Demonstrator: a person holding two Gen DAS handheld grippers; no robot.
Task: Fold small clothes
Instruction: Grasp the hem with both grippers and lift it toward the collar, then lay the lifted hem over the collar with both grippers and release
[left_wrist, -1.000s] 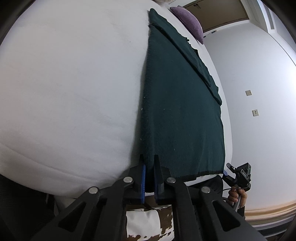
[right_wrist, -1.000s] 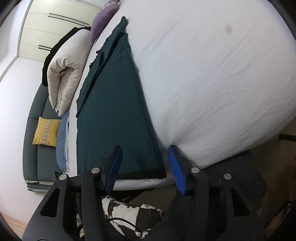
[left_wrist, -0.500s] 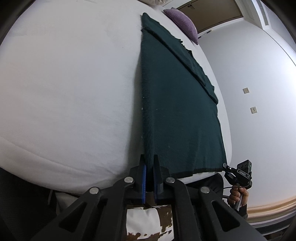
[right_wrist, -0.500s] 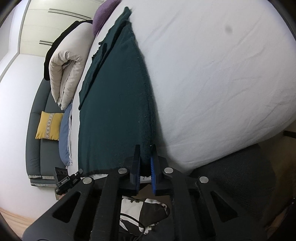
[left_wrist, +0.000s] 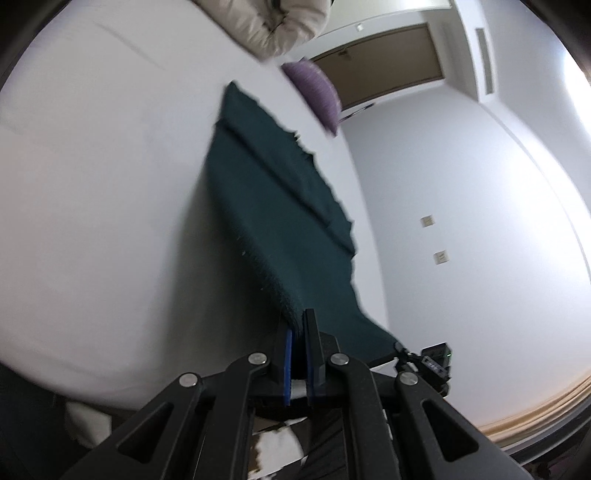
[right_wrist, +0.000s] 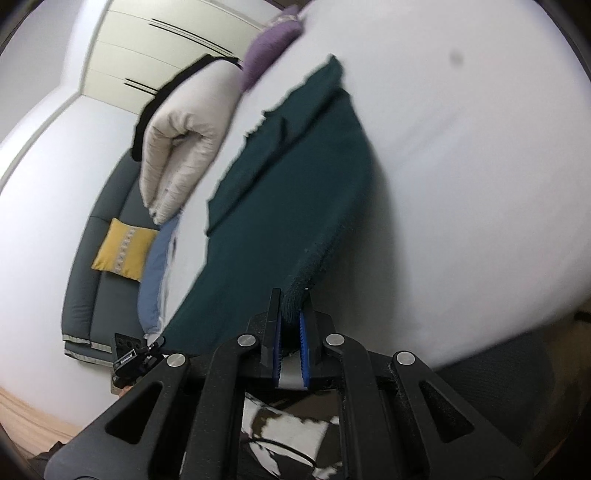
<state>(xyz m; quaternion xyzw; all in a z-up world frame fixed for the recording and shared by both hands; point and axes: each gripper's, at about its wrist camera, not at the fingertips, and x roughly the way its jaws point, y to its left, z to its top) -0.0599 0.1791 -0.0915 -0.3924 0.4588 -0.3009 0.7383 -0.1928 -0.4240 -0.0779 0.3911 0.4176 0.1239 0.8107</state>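
Observation:
A dark green garment (left_wrist: 280, 206) lies lengthwise on a white bed (left_wrist: 103, 184), with a folded strip along its far side. My left gripper (left_wrist: 299, 325) is shut on the garment's near left corner and holds it lifted off the bed. My right gripper (right_wrist: 291, 299) is shut on the near right corner of the same garment (right_wrist: 288, 206), also lifted. The near hem hangs between the two grippers. The right gripper shows in the left wrist view (left_wrist: 428, 363), and the left gripper shows in the right wrist view (right_wrist: 135, 356).
A rolled beige duvet (right_wrist: 181, 147) and a purple pillow (right_wrist: 269, 51) lie at the head of the bed. A grey sofa (right_wrist: 92, 280) with a yellow cushion (right_wrist: 123, 249) stands beside the bed. A white wall (left_wrist: 480, 221) is on the other side.
My right gripper closed on the garment's near right corner. Both grippers then rose and lifted the near hem off the bed; the views tilted upward.

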